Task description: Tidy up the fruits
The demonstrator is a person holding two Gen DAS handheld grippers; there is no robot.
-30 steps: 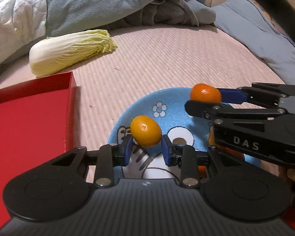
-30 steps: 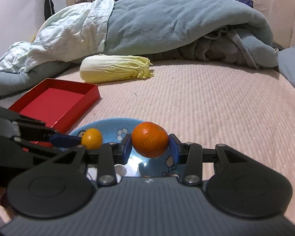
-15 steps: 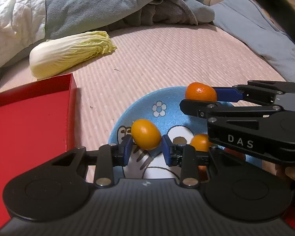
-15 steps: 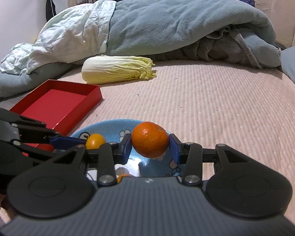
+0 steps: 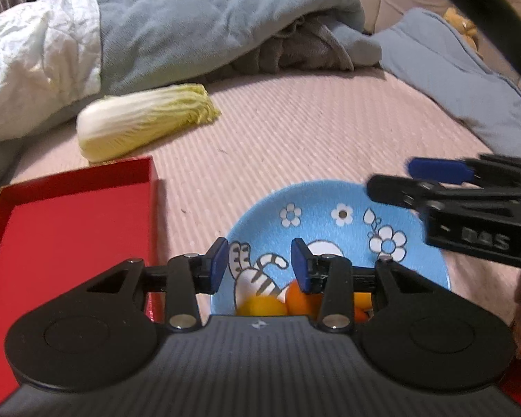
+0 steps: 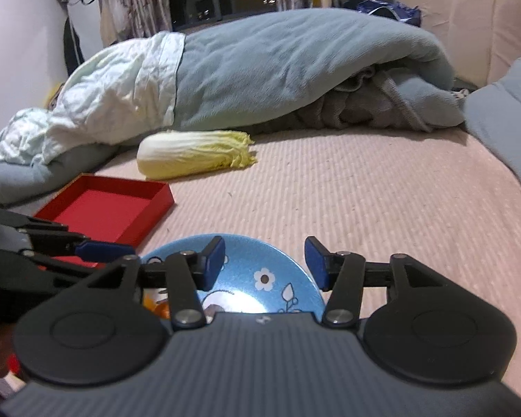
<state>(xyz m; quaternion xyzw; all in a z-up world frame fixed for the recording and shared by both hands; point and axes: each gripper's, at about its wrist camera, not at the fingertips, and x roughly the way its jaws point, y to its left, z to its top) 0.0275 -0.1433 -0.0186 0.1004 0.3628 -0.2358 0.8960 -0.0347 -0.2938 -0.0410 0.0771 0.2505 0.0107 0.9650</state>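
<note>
Both tongs, left [image 5: 258,266] and right [image 6: 264,264], are opening with nothing between them; they should be lifted straight, so the small orange fruits [image 5: 278,303] in the blue flowered plate [image 5: 330,201] are not disturbed.

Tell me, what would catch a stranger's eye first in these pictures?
Probably the bright blue cartoon plate on the pink bedspread, with small orange fruits gathered at its near edge. Over it, the left gripper and right gripper hover with blue-padded jaws opening and nothing between them. Left of the plate sits a red tray, with a pale napa cabbage beyond it.
</note>
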